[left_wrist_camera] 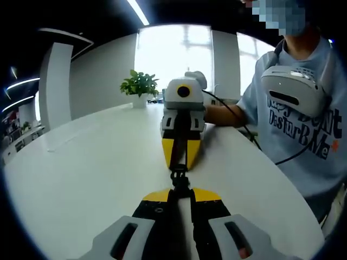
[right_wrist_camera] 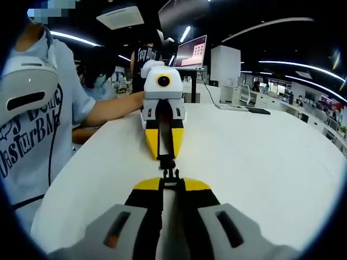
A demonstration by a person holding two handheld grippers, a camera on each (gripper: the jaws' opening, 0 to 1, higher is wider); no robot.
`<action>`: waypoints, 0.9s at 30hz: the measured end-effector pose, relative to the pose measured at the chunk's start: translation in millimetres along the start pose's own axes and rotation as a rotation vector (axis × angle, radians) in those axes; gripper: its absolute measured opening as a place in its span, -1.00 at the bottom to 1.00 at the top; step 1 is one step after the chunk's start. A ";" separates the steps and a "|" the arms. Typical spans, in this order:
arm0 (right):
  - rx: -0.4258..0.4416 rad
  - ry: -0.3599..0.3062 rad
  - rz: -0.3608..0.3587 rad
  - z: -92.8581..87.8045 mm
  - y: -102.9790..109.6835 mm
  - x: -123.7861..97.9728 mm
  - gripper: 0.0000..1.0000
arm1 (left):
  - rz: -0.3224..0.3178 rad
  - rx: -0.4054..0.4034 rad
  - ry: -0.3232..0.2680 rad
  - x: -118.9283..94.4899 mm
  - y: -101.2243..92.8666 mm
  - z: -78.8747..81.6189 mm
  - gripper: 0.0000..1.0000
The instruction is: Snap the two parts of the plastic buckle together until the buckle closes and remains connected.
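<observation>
The small black plastic buckle (left_wrist_camera: pixel 179 179) hangs just above the white table (left_wrist_camera: pixel 92 173), stretched between the two grippers, which face each other tip to tip. My left gripper (left_wrist_camera: pixel 179 190) is shut on its near end, and the right gripper (left_wrist_camera: pixel 180 162) comes from the far side, shut on the other end. In the right gripper view the buckle (right_wrist_camera: pixel 169 169) runs from my right gripper (right_wrist_camera: pixel 172 183) to the left gripper (right_wrist_camera: pixel 166 156). The two parts touch in one line; whether they are latched is too small to tell.
A person in a light blue T-shirt (left_wrist_camera: pixel 303 130) with a white device on the chest stands at the table's right edge. A potted plant (left_wrist_camera: pixel 140 86) stands at the far end. A laptop (right_wrist_camera: pixel 191 54) and other people are behind the table (right_wrist_camera: pixel 255 157).
</observation>
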State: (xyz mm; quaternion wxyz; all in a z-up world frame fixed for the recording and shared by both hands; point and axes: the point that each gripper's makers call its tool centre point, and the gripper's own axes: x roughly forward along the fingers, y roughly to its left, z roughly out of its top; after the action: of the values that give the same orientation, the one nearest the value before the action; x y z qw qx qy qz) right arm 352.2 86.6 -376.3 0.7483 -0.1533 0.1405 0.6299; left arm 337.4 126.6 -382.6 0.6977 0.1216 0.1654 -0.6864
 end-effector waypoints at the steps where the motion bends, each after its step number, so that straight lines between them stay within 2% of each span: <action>1: -0.001 -0.003 -0.001 0.4 0.3 -0.4 -0.74 | 0.000 0.000 0.000 0.0 0.0 0.0 -0.77; 5: -0.002 -0.030 -0.002 5.1 0.3 -2.0 -0.74 | -0.001 -0.002 -0.002 -0.4 0.2 0.0 -0.77; 27: -0.013 -0.019 0.030 3.4 8.4 0.0 -0.74 | -0.011 0.007 -0.006 2.8 -1.7 1.9 -0.77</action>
State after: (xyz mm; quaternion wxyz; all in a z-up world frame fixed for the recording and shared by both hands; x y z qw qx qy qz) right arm 344.0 89.4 -373.7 0.7391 -0.1501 0.1317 0.6433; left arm 335.7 123.2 -381.9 0.6941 0.1208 0.1616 -0.6910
